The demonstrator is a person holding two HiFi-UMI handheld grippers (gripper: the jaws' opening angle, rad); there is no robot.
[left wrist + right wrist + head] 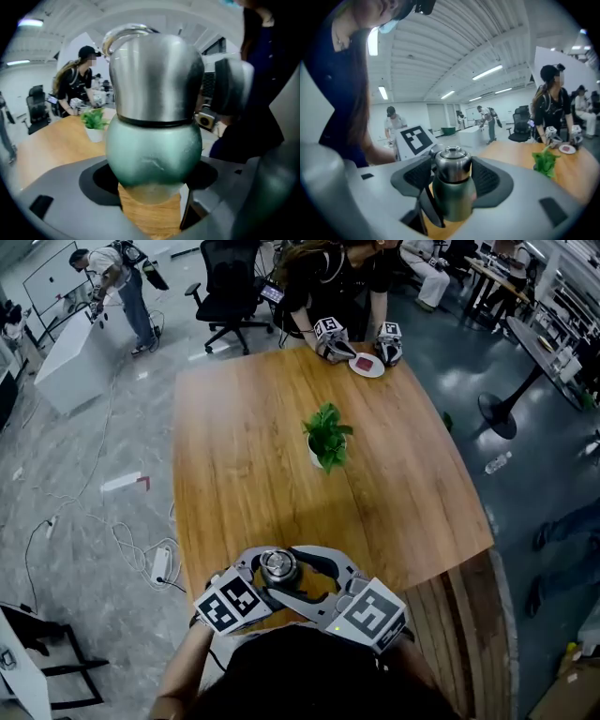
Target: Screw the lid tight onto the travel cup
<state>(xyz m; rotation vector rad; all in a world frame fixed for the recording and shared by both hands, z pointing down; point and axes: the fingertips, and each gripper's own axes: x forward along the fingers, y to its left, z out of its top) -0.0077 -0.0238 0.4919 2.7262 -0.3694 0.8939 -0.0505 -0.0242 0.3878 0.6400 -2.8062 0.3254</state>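
The left hand-held gripper (152,180) clamps the rounded matte-green travel cup (154,150) at the wooden tabletop's (253,446) near edge. The right hand-held gripper (451,176) squeezes its domed brushed-steel lid (452,165).

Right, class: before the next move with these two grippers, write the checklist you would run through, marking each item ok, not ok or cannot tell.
1. Left gripper has its jaws closed on the green body of the cup: ok.
2. Right gripper has its jaws closed on either side of the steel lid: ok.
3. Lid sits level on the cup, with an even seam all round: ok in the left gripper view.
4. Lid is screwed fully tight: cannot tell.
5. Cup is over the table, not past its near edge: ok.
6. Plant stands well clear of both grippers: ok.
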